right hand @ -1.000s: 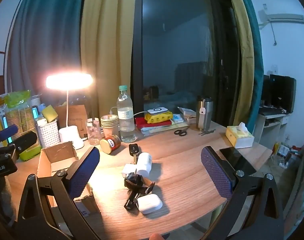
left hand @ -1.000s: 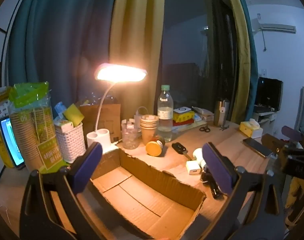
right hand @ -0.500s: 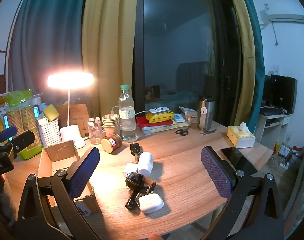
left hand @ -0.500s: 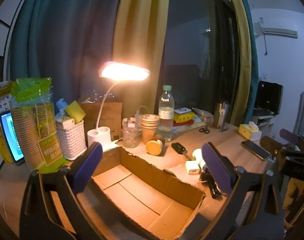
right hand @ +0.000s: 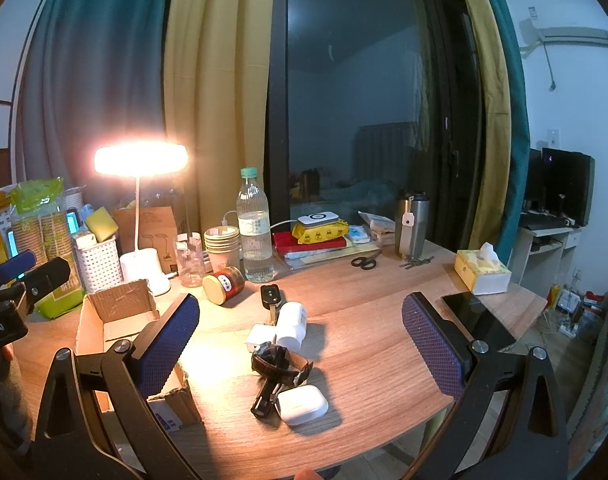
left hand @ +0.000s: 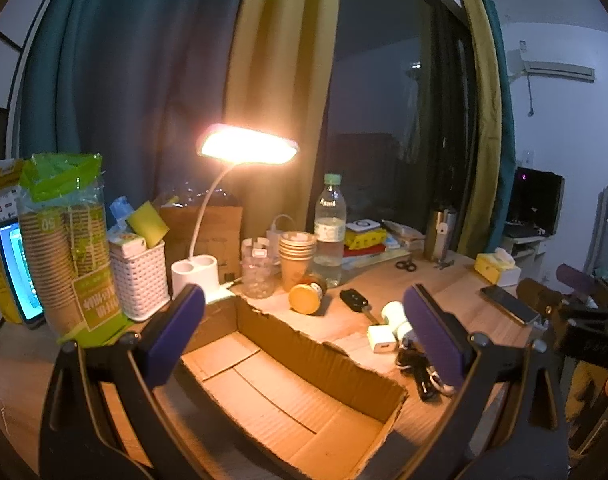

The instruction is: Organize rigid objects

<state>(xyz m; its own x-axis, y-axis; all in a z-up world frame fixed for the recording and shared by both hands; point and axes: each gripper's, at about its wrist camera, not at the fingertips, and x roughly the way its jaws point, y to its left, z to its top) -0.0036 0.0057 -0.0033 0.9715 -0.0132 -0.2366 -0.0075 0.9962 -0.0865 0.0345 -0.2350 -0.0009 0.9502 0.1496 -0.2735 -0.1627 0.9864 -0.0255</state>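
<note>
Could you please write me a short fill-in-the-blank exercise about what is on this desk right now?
1. The cardboard box holds ___ objects.
2. The desk lamp is switched ___.
3. The jar with the yellow lid lies on its ___.
4. The jaws of the right gripper stand ___.

Missing words: no; on; side; open

"50" mirrored on the sleeve of paper cups (left hand: 62, 264), also "05" seen in the right wrist view; "obotAI" on the left gripper's body (right hand: 0, 330); other labels unreadable
</note>
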